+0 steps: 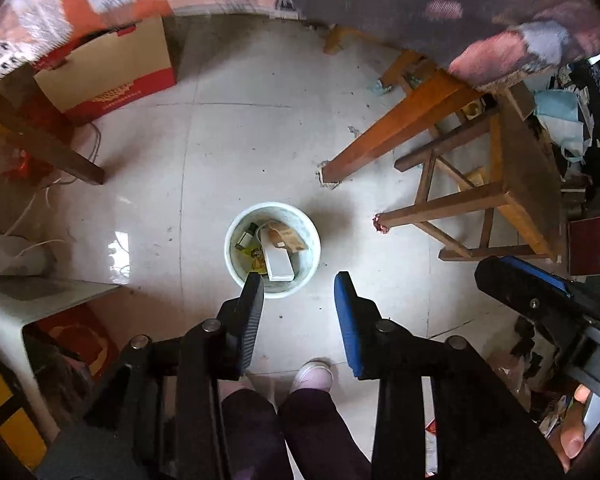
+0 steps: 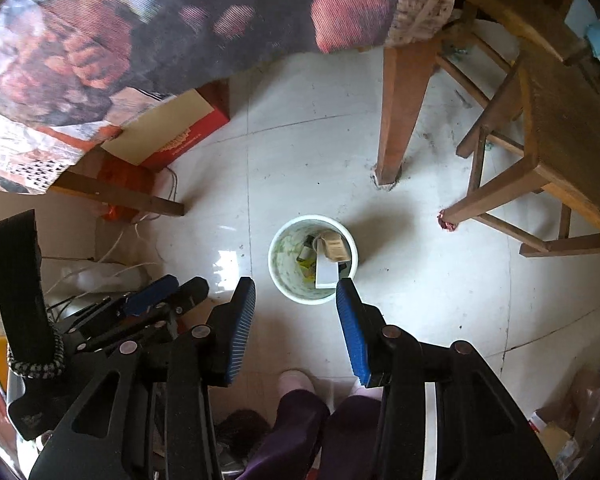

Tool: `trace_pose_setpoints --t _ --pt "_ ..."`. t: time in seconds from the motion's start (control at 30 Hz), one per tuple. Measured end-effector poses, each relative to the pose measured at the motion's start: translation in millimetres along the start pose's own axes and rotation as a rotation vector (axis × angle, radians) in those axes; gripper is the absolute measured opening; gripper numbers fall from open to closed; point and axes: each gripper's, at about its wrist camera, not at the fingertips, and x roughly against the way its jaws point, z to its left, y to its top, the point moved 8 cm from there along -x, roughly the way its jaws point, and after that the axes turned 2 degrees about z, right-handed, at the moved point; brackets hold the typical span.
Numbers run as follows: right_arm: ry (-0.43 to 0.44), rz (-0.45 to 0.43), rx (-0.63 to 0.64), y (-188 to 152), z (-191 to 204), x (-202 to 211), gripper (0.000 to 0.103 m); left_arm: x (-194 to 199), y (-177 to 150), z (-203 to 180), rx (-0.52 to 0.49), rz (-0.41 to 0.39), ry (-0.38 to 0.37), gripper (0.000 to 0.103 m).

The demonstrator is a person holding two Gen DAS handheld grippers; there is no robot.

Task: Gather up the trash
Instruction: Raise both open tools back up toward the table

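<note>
Bare tile floor (image 1: 260, 128) around white bin (image 1: 236, 236); both grippers' fingers (image 1: 252, 304) (image 2: 242, 312) apart, empty.

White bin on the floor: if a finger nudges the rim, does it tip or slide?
The white bin looks like thin plastic and holds only a few scraps, such as a white box, so it is probably light. On the glossy tile floor it would likely slide; a high push on the rim might tip it.

The patterned, motion-blurred cloth (image 1: 440, 4) is covering the desk's top edge; small scraps inside the round white bin (image 1: 236, 220) are staying too small to identify.
</note>
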Motion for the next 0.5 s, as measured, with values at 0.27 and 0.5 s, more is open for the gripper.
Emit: trace_pose_setpoints --t 0.27,0.5 --pt "0.008 -0.072 0.024 5 32 74 0.039 104 1 -4 -0.020 -0.081 0.026 0.035" --pt "0.018 -0.173 0.051 5 66 168 0.039 224 5 -25 -0.065 -0.205 0.042 0.035"
